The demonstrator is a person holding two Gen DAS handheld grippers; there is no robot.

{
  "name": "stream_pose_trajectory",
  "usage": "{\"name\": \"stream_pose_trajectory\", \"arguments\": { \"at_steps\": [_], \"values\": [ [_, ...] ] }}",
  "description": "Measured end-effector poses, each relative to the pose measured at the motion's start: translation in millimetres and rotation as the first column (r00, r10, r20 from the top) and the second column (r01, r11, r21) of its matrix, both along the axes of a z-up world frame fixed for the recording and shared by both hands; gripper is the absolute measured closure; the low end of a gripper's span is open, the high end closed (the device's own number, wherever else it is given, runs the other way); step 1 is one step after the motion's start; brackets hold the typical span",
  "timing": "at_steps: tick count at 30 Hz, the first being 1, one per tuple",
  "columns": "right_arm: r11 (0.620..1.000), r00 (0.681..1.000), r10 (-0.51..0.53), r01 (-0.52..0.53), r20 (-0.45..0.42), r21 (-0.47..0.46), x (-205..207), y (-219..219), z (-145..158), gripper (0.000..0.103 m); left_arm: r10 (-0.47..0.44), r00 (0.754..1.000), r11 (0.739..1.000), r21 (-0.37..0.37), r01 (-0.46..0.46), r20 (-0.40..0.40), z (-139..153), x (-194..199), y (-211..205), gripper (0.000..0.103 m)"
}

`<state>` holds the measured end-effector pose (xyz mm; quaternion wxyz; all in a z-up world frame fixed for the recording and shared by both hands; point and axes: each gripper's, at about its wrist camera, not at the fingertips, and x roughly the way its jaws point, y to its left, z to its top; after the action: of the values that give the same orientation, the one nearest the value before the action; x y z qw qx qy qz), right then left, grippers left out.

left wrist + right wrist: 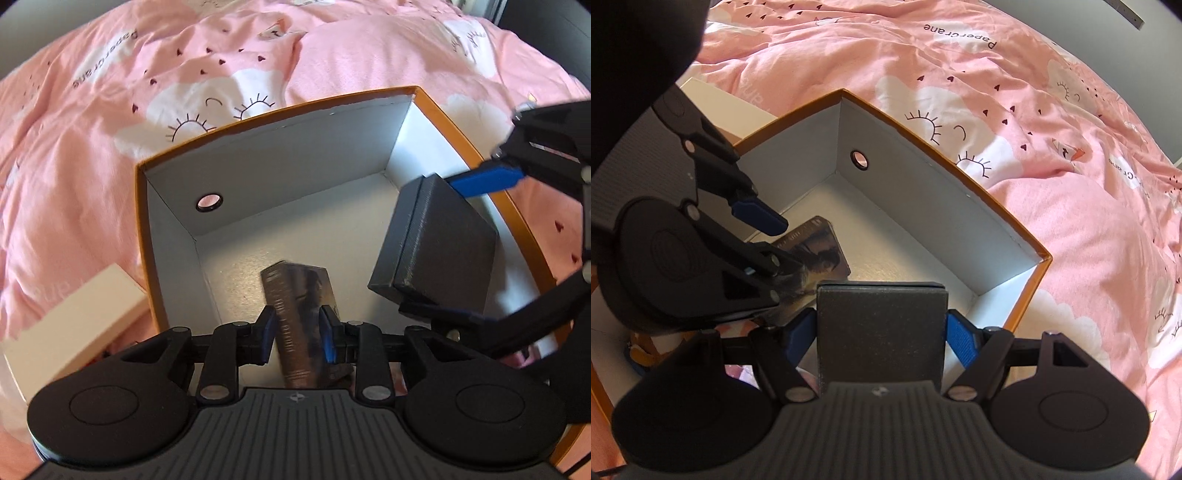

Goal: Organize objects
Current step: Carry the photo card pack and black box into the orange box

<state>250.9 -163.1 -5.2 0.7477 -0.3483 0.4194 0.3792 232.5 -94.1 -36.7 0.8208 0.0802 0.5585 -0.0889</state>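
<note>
An open cardboard box with an orange rim [280, 109] and white inside lies on the bed; it also shows in the right wrist view [945, 157]. My left gripper [298, 334] is shut on a dark book [299, 295] and holds it upright inside the box; the book also shows in the right wrist view [816, 254]. My right gripper [881, 334] is shut on a flat black box [881, 332] above the box's right side. In the left wrist view the black box [443, 243] hangs tilted over the cardboard box, with a blue finger [484, 181] on it.
A pink patterned duvet [184, 66] covers the bed all around. A cream box [70, 328] lies just outside the cardboard box's left wall; it also shows in the right wrist view [727, 107]. A round hole [209, 202] pierces the box's far wall.
</note>
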Motion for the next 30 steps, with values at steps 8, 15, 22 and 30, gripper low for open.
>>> {"name": "stream_pose_trajectory", "arguments": {
  "at_steps": [8, 15, 22, 30],
  "values": [
    [0.988, 0.987, 0.152, -0.150, 0.050, -0.046, -7.9, 18.4, 1.4, 0.028, 0.015, 0.996, 0.995, -0.099, -0.006, 0.088, 35.0, -5.2, 30.0, 0.070],
    [0.915, 0.940, 0.341, -0.338, -0.023, -0.219, -2.0, 53.5, -18.6, 0.027, 0.161, 0.977, 0.961, -0.246, -0.123, 0.139, 55.7, -13.5, 85.1, 0.068],
    [0.802, 0.874, 0.446, -0.486, -0.194, -0.346, 8.4, 83.6, -48.9, 0.027, 0.232, 0.966, 0.930, -0.318, -0.186, 0.113, 48.0, -16.2, 120.4, 0.068],
    [0.725, 0.814, 0.491, -0.579, -0.309, -0.373, 4.4, 102.6, -71.2, 0.027, 0.280, 0.957, 0.905, -0.355, -0.234, 0.081, 34.4, -16.6, 145.4, 0.066]
  ]
}}
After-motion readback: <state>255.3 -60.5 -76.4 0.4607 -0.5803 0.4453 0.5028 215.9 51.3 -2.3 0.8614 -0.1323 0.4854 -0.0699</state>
